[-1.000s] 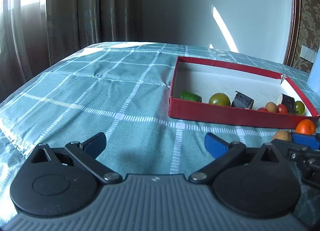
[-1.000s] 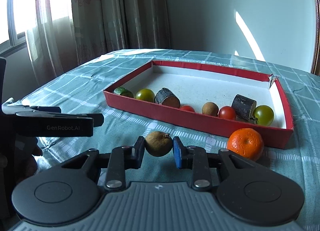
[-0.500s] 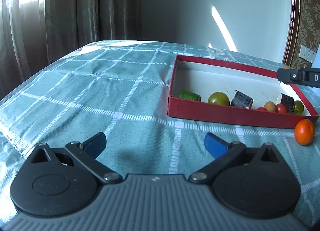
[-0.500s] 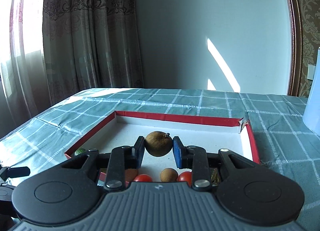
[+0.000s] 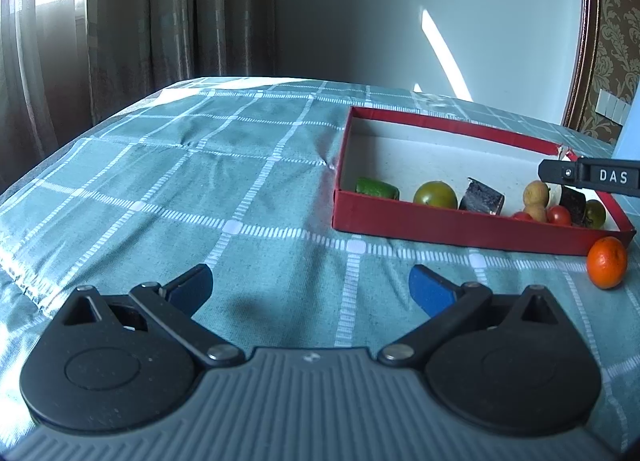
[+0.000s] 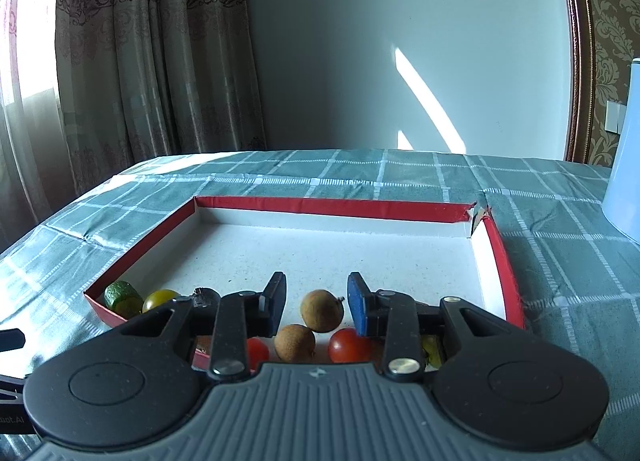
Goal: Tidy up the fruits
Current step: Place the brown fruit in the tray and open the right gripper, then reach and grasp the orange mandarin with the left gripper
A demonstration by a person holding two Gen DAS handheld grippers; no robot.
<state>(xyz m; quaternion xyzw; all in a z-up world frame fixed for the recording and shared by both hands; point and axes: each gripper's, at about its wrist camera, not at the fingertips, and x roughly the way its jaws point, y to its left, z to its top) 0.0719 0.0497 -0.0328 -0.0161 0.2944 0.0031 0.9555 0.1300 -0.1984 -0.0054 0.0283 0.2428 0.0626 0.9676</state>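
Left wrist view: white letters "DAS" were legible on the black arm of the right gripper [image 5: 591, 177], which reached in from the right edge over the shallow red cardboard tray with white floor [image 5: 440, 126]. The left gripper [image 5: 310, 283] hung above the teal checked tablecloth [image 5: 160, 197], blue-padded fingers spread wide, nothing between them. Along the tray's near wall lay a green cucumber piece [image 5: 377, 188], a green tomato [image 5: 435, 194], a dark cut chunk [image 5: 481, 197], two brown round longan-like fruits [image 5: 536, 191], and red cherry tomatoes [image 5: 559, 215]. A small orange mandarin [image 5: 607, 262] sat on the cloth, just outside the tray's near right corner.

Right wrist view: partial lettering, apparently "oot.AI", showed at the lower left edge. The right gripper's fingers [image 6: 357, 303] stood released. A brown, rough-skinned round fruit with a short stem [image 6: 322, 310] lay on the tray floor between them, touching neither pad, just beside a second brown fruit [image 6: 295, 343].
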